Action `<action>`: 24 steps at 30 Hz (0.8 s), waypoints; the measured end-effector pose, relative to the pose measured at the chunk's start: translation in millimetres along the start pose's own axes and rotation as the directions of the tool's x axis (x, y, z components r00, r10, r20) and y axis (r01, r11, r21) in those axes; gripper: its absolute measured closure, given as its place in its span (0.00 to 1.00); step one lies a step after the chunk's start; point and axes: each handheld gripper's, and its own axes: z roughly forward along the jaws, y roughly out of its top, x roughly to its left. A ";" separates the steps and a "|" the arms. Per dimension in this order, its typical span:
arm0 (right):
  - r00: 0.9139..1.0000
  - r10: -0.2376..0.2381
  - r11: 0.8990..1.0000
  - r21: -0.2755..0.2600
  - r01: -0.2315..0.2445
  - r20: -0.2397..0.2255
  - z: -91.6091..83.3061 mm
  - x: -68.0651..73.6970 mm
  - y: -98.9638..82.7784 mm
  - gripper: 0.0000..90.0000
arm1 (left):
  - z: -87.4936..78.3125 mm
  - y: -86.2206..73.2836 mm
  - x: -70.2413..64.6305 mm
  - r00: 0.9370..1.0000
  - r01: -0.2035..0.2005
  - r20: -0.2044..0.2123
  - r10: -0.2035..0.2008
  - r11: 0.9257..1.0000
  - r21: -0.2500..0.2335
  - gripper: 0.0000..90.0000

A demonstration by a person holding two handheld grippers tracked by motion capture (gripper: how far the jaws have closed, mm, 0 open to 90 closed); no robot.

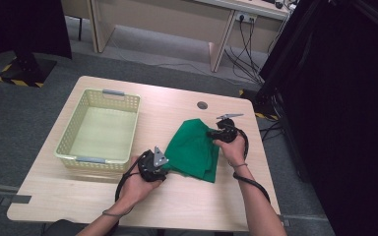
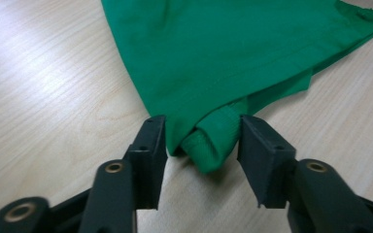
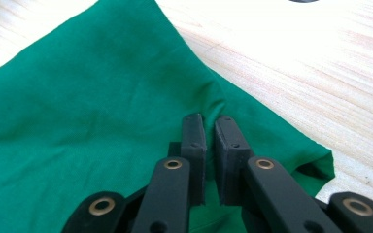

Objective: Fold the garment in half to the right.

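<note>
Table (image 1: 197, 201): light wood, work area. Basket (image 1: 66, 142): pale plastic, left part of table, nothing in it; cloth not yet moved there, if that is goal.

Green cloth (image 1: 194, 147): lies on table between both grippers, right of basket, folded over in layers, edges uneven; folding looks partly done.

Right gripper (image 3: 210, 127): jaws nearly together, pinching cloth fold at far right edge.

Left gripper (image 2: 201, 141): jaws half apart, rolled cloth corner between them, pads not pressing; grip released.

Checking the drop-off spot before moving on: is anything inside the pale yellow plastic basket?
No, the pale yellow plastic basket shows a bare floor in the high view.
</note>
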 end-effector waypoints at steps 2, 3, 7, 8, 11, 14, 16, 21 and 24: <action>1.000 0.000 1.000 0.001 0.000 -0.003 0.9 0.1 -0.3 0.95 | 3.8 -0.7 0.4 1.000 0.006 0.009 -0.006 1.000 0.003 0.66; 1.000 -0.005 1.000 0.003 0.005 -0.002 1.3 0.1 -0.3 0.95 | 4.5 -0.9 0.3 1.000 0.004 0.010 -0.004 1.000 -0.001 0.70; 1.000 -0.001 1.000 0.006 0.001 -0.005 1.3 0.2 -0.2 0.96 | 5.7 0.9 -1.3 1.000 -0.019 -0.012 0.019 1.000 -0.019 0.85; 1.000 0.004 1.000 0.005 -0.004 -0.007 0.3 0.5 0.3 0.96 | 5.1 1.6 -1.6 1.000 -0.023 -0.018 0.023 0.999 -0.022 0.87; 1.000 0.010 1.000 0.001 -0.010 -0.013 -4.8 1.0 2.2 0.96 | 1.3 4.8 -2.8 0.998 -0.045 -0.047 0.043 0.998 -0.041 0.89; 1.000 0.014 1.000 -0.011 -0.014 -0.018 -16.8 -0.8 6.4 0.96 | -6.7 10.2 -5.1 0.993 -0.094 -0.081 0.089 0.994 -0.058 0.89; 1.000 0.021 1.000 -0.006 -0.021 -0.019 -24.2 -1.7 9.4 0.96 | -10.8 14.0 -7.8 0.989 -0.122 -0.097 0.115 0.990 -0.065 0.89; 1.000 0.017 1.000 0.006 -0.017 -0.003 -44.7 -7.6 17.0 0.96 | -15.4 22.4 -18.1 0.964 -0.230 -0.149 0.220 0.972 -0.053 0.88; 1.000 0.028 0.999 0.016 -0.028 0.003 -48.2 -11.0 16.9 0.96 | -13.1 25.7 -25.6 0.941 -0.301 -0.169 0.292 0.953 -0.026 0.88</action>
